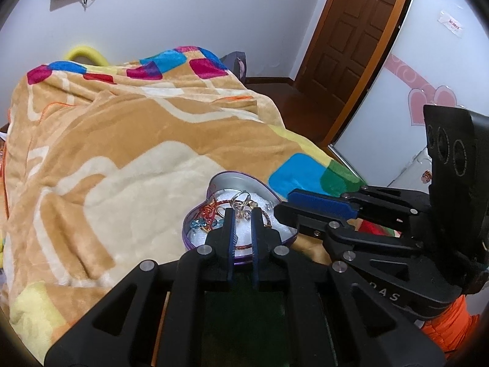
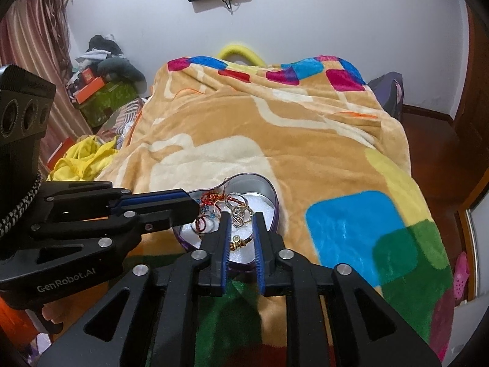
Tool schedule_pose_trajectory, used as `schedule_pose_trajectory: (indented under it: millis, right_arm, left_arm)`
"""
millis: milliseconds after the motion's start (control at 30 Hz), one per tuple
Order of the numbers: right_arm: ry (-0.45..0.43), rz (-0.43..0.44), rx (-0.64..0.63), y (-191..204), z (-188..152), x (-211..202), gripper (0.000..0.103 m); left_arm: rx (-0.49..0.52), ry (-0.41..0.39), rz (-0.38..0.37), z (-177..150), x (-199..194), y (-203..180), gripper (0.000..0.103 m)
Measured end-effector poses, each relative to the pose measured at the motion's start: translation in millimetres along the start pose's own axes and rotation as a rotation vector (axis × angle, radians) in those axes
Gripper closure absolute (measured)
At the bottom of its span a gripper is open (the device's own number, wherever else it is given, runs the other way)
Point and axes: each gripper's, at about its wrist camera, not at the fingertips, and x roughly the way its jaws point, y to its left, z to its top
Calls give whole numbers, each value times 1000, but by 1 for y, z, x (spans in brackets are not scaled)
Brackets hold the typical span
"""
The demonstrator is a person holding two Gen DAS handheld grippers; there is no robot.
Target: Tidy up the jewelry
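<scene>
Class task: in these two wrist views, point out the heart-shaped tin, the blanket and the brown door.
heart-shaped tin (image 2: 259, 185): right wrist view, on its bare inner wall.
blanket (image 1: 128, 128): left wrist view, on a tan stretch of the fabric.
brown door (image 1: 357, 33): left wrist view, on a central panel.

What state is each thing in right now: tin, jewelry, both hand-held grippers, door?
Heart-shaped tin: lid off, on the blanket.
Jewelry: piled inside the tin, tangled.
Left hand-held gripper: slightly open, empty, over the tin.
Right hand-held gripper: slightly open, empty, over the tin.
Door: open.

Heart-shaped tin (image 2: 269, 197) rests on blanket-covered bed (image 2: 305, 140).
</scene>
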Motion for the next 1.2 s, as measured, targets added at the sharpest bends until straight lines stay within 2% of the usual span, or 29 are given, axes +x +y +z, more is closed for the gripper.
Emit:
schedule_pose_trajectory:
  millis: [267, 400, 533, 600, 767, 867, 967, 1000, 1033, 1200]
  right_arm:
    - [-92, -24, 15, 6, 9, -45, 84]
    - [-198, -52, 8, 17, 13, -89, 84]
    - [-321, -79, -6, 32, 14, -137, 84]
    - [-397, -99, -23, 43, 12, -165, 84]
    - [-565, -136, -60, 72, 2, -222, 84]
    - [-636, -153, -72, 86, -6, -245, 84]
    - [-673, -170, -87, 99, -13, -256, 84]
    - [-682, -178, -92, 103, -15, -257, 83]
    - [-687, -186, -95, 105, -17, -257, 82]
    - [-720, -252, -99, 114, -23, -256, 41]
  left_arm:
    - [29, -86, 53, 3, -48, -12, 87]
    - [57, -168, 88, 4, -85, -25, 83]
    - [103, -298, 136, 3, -136, -49, 79]
    - [116, -369, 156, 0, -164, -60, 71]
    - [133, -519, 175, -13, -223, -83, 60]
    - [133, -590, 191, -24, -250, -91, 51]
    - [139, -649, 217, -35, -270, -99, 46]
    - [142, -664, 227, -39, -276, -101, 41]
    - [142, -674, 233, -42, -279, -103, 37]
    - [120, -703, 260, -55, -290, -105, 6]
